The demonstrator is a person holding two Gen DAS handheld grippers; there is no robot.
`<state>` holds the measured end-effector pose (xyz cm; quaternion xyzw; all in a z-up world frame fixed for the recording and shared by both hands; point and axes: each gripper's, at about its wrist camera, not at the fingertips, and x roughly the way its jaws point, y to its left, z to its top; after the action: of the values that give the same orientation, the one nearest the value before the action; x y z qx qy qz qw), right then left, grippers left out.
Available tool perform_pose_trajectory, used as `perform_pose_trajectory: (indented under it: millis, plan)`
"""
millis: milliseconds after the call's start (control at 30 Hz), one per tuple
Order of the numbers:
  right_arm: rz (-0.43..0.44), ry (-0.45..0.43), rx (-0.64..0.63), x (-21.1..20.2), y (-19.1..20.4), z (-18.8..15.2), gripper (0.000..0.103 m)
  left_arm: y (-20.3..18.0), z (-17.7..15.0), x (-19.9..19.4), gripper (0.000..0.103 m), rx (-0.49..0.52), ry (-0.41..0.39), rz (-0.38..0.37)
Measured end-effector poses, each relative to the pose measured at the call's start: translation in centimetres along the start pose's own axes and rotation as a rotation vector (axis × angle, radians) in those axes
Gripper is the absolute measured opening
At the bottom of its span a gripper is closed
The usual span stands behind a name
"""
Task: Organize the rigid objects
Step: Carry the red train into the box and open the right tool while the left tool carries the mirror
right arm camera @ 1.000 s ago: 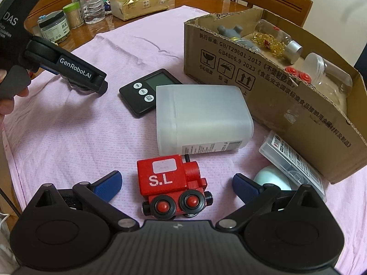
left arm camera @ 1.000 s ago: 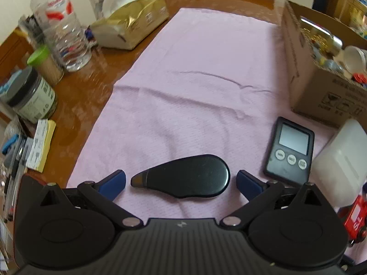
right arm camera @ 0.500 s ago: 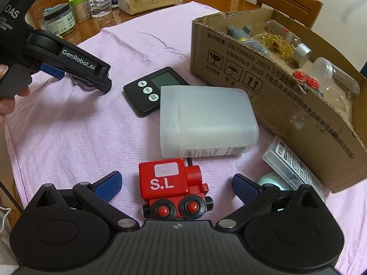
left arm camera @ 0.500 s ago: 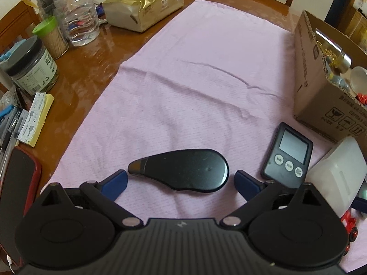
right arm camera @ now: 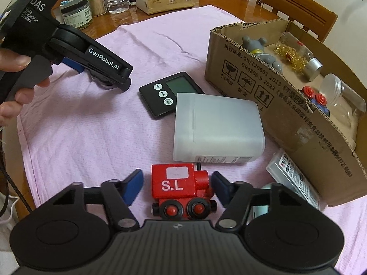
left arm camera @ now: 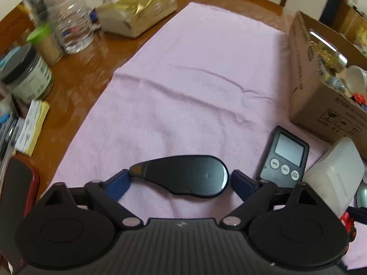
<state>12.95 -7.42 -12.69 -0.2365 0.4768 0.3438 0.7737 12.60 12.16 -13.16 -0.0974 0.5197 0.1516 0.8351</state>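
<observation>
From the left wrist view, the left gripper [left arm camera: 180, 180] straddles a flat black teardrop-shaped object [left arm camera: 183, 175] lying on the pink cloth [left arm camera: 195, 80] near that cloth's near edge. The object's long axis runs crosswise, straight from one blue pad to the other, narrow tip toward the left pad and broad rounded end toward the right one. The tip looks to be touching the left pad [left arm camera: 119, 184], while a thin gap shows at the right, so the fingers stand partly closed and not yet clamped (a squeeze along the length, I judge, is the coming move). A black timer [left arm camera: 284, 158] lies just beside on the right, and the cardboard box [left arm camera: 321, 105] stands toward the cloth's right edge.

From the right wrist view, the right gripper [right arm camera: 176, 184] brackets a red toy train [right arm camera: 181, 186] close to the near edge of the cloth, wheels facing the camera. Its right pad sits against the train's front; the left pad [right arm camera: 133, 186] stands off with cloth showing between, so this one is half spread too. The train's long axis also runs pad to pad. A translucent white container [right arm camera: 218, 130] lies just beyond the train, between it and the box (whose open top faces upward, already holding jars and toys).
</observation>
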Motion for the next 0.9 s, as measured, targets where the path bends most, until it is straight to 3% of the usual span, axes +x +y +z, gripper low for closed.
perform_pose_trajectory:
  millis: [133,400,900]
  plan:
    - [-0.008,0.005,-0.016,-0.4,-0.1,-0.1,0.057,0.0,0.1,0.0,0.089,0.026,-0.001,-0.013]
    - [-0.037,0.02,-0.02,-0.8,0.1,0.0,0.056,-0.1,0.1,-0.2,0.089,0.105,0.015,-0.082]
    - [-0.035,-0.011,0.044,-4.0,-1.3,-0.1,0.056,-1.9,1.2,-4.2,0.089,0.365,-0.005,-0.229]
